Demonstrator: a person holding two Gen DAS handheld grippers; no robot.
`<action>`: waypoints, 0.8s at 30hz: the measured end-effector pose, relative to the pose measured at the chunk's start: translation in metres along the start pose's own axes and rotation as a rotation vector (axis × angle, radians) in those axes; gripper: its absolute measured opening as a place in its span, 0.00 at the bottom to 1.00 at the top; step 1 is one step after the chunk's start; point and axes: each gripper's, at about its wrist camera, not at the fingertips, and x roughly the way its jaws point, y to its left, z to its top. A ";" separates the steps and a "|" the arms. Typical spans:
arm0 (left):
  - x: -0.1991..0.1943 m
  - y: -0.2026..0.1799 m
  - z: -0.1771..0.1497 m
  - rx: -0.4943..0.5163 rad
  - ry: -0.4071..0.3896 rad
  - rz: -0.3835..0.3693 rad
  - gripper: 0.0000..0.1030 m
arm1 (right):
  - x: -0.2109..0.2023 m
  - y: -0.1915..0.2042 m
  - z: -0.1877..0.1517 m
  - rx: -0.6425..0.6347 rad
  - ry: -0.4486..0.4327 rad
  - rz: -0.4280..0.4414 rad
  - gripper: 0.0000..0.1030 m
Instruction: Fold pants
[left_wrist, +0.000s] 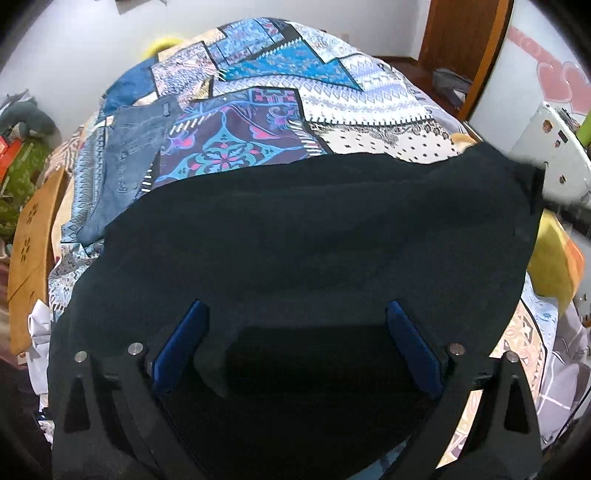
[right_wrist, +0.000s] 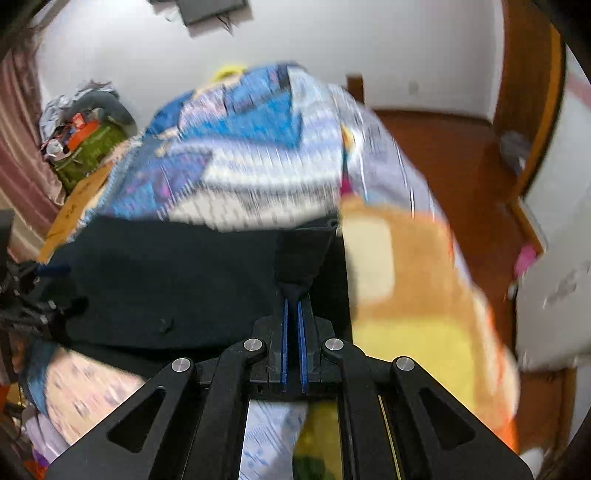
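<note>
I see the black pants (left_wrist: 303, 236) spread on the bed (left_wrist: 280, 74), on the near part of its patterned cover, and I use the pants as my landmark. My left gripper (left_wrist: 295, 314) hangs just above the near edge of the pants with its jaws standing wide apart, and I see no cloth pinched between the blue pads (left_wrist: 181, 343), so it holds nothing. My right gripper (right_wrist: 294, 295) is closed tight on a bunched piece of the pants at their right edge; the dark cloth comes out just past its tips. That view is blurred, so I cannot tell which part of the garment this is. Beyond the pants, at their far left, lies a pair of jeans (left_wrist: 125, 162), already flat. I judge the fold is only at its beginning: the pants lie mostly open and I cannot make out any crease. Bringing one side over the other, and then the shorter folds, is still left.
</note>
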 end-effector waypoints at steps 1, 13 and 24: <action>0.000 0.001 0.000 -0.005 0.004 -0.004 0.98 | 0.004 -0.003 -0.009 0.018 0.012 0.007 0.04; -0.029 0.028 -0.007 -0.061 -0.064 0.010 0.97 | -0.009 0.004 -0.028 0.016 0.023 -0.133 0.16; -0.096 0.154 -0.032 -0.285 -0.219 0.125 0.97 | -0.066 0.084 0.024 -0.163 -0.176 -0.068 0.51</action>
